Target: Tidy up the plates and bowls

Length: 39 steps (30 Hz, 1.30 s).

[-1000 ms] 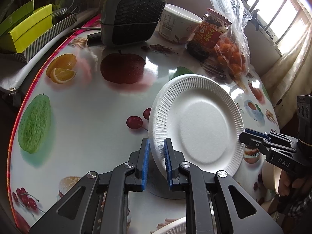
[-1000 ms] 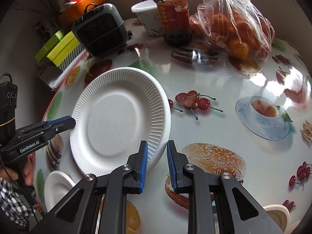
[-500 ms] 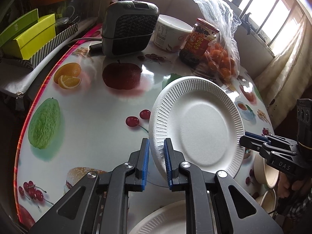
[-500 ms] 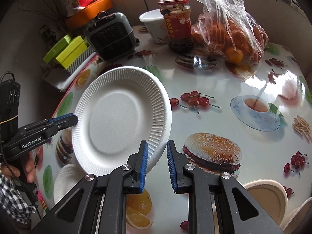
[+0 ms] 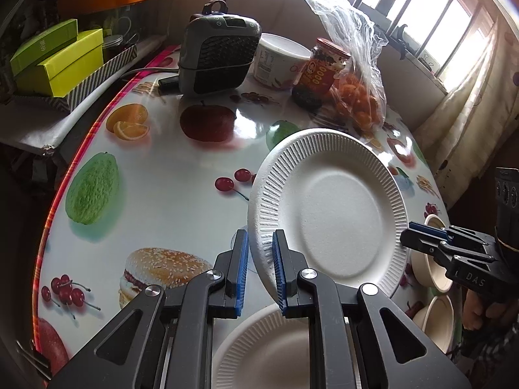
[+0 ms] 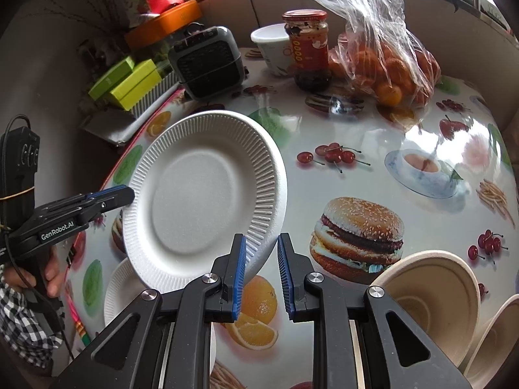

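The left gripper (image 5: 260,264) pinches the ribbed rim of a white round foam plate (image 5: 327,210) between its blue-padded fingers, holding it tilted above the fruit-printed worktop (image 5: 168,175) and over a second white foam plate (image 5: 266,350) lying flat below. The right gripper (image 6: 261,275) hangs just beside the raised plate's far rim, its fingers spread with nothing between them, near two beige paper bowls (image 6: 434,295).
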Each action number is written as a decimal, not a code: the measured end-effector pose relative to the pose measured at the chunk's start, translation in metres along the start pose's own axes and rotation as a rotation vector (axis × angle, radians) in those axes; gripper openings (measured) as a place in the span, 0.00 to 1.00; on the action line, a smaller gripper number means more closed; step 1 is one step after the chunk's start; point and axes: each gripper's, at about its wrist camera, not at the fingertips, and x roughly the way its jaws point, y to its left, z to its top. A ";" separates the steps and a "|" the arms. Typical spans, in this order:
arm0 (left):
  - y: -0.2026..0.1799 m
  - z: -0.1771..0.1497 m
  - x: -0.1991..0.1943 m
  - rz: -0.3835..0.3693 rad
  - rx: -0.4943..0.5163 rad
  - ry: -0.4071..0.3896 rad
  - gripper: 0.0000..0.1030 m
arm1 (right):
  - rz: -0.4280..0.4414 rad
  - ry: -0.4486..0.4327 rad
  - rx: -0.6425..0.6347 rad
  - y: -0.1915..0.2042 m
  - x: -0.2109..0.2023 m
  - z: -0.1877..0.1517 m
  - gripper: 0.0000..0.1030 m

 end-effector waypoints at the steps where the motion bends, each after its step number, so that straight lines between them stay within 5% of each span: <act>1: 0.000 -0.002 -0.003 -0.002 0.000 -0.003 0.15 | 0.002 -0.001 -0.001 0.002 -0.002 -0.002 0.19; 39: 0.019 -0.090 -0.044 -0.003 -0.008 0.035 0.15 | 0.046 0.051 -0.026 0.052 -0.019 -0.091 0.19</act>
